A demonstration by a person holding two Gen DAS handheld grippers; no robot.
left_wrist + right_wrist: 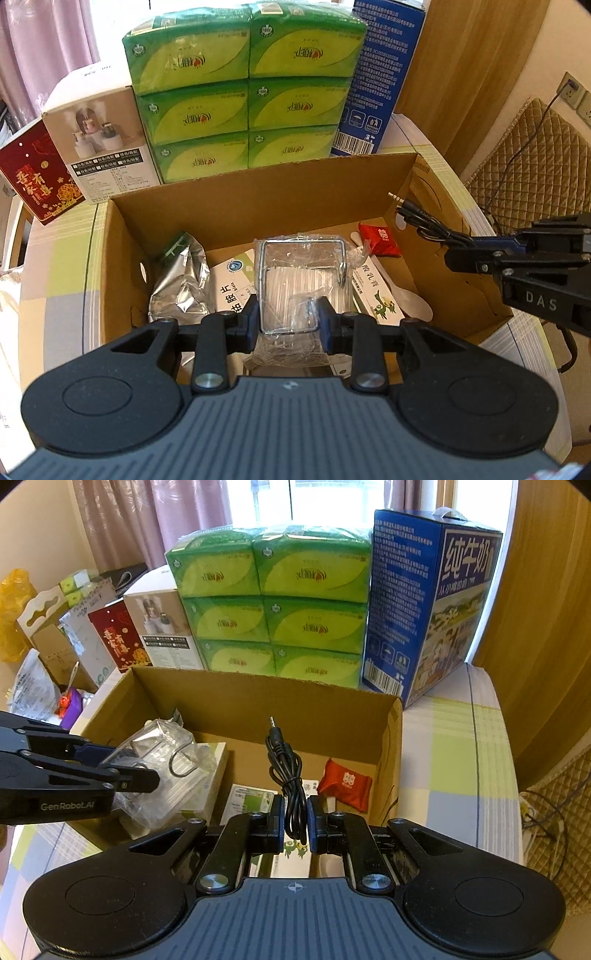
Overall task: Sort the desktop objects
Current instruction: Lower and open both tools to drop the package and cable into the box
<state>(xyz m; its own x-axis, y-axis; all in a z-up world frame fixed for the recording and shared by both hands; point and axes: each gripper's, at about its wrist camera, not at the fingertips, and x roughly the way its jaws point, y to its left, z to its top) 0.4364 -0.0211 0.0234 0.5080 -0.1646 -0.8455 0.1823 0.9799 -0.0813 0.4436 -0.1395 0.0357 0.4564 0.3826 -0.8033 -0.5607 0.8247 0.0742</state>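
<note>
An open cardboard box (258, 173) (258, 681) lies below both grippers. My left gripper (288, 321) (136, 764) is shut on a metal wire rack in a clear plastic bag (303, 277) (173, 753), held over the box's middle. My right gripper (295, 819) (465, 245) is shut on a bundled black audio cable (286, 768) (424, 221), its plug pointing away, above the box's right side. In the box lie a silver foil pouch (181, 280), a red pouch (380, 238) (345, 782), a white spoon (413, 306) and flat medicine boxes (232, 280).
Behind the box stand stacked green tissue packs (243, 85) (273, 602), a blue milk carton (376, 81) (432, 602), a white product box (107, 147) and a red box (37, 177). A checked tablecloth (454, 746) covers the table. A quilted cushion (528, 166) is at right.
</note>
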